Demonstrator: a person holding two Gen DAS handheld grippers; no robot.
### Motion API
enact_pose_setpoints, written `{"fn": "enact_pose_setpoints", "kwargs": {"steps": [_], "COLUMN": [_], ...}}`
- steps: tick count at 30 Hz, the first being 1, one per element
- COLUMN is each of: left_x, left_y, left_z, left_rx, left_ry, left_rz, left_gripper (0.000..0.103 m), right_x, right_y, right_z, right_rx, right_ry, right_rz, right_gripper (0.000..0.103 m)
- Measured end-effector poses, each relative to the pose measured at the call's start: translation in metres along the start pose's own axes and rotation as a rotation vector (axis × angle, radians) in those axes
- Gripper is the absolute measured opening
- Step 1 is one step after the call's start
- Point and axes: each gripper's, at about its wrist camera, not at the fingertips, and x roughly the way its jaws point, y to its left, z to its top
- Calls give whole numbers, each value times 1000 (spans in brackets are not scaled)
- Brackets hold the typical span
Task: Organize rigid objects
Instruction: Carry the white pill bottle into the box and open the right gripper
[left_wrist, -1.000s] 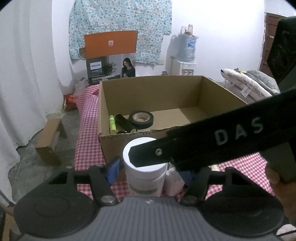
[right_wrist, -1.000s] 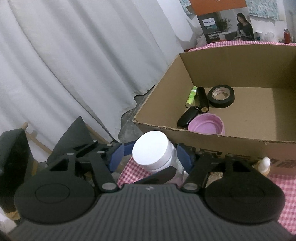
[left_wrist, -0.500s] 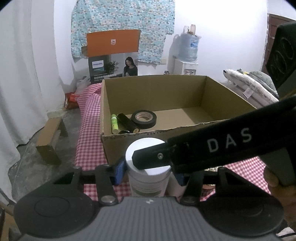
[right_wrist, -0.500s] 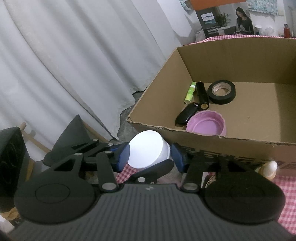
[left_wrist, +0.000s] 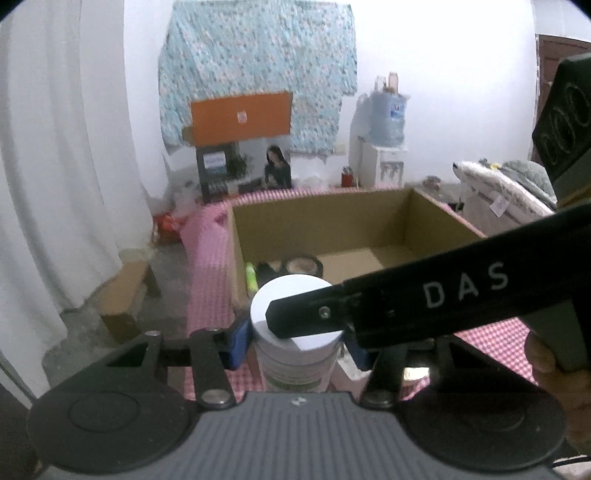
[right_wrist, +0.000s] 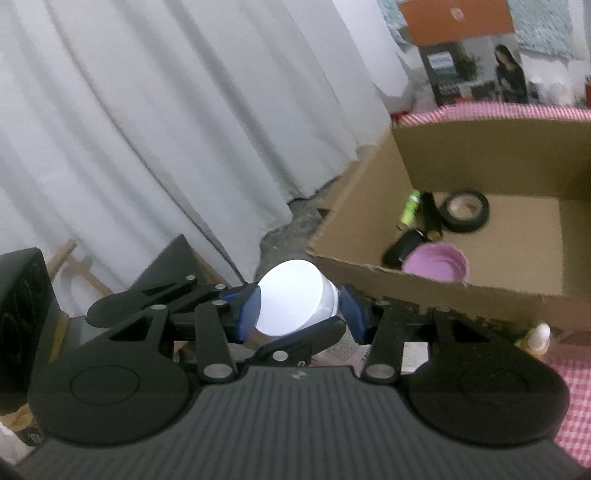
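Observation:
A white-lidded jar with a green label (left_wrist: 295, 325) sits between the blue pads of both grippers, in front of the open cardboard box (left_wrist: 332, 218). My left gripper (left_wrist: 297, 345) is shut on the jar from its sides. My right gripper (right_wrist: 301, 308) is also shut on the jar (right_wrist: 288, 301), and its black finger (left_wrist: 424, 295) crosses the lid in the left wrist view. The jar is lifted and tilted, about level with the box's near wall (right_wrist: 424, 284).
Inside the box lie a black tape roll (right_wrist: 465, 210), a purple lid (right_wrist: 436, 264), a green tube (right_wrist: 410, 206) and black cylinders. A small cream bottle (right_wrist: 537, 338) stands on the pink checked tablecloth (left_wrist: 207, 280). White curtains hang to the left.
Both grippers closed on the white jar and raised it off the tablecloth toward the box's near edge. The jar now tilts in the right wrist view.

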Motion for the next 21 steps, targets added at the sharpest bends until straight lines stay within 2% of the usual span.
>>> {"fn": "enact_pose_setpoints", "kwargs": {"steps": [6, 12, 16, 21], "left_x": [-28, -28, -9, 50], "left_y": [-4, -16, -25, -39], "left_z": [33, 80, 117, 156], "left_rx": [28, 58, 49, 42], "left_ry": [-72, -121, -119, -33], "left_rz": [36, 26, -27, -103], "left_gripper": [54, 54, 54, 54], "right_x": [-29, -57, -75, -80], "right_y": [23, 21, 3, -43], "right_z": [25, 68, 107, 151], "right_rx": [-72, -103, -107, -66], "right_ry": [-78, -128, -135, -104], "right_rz": [38, 40, 14, -51], "right_gripper": [47, 47, 47, 47]}}
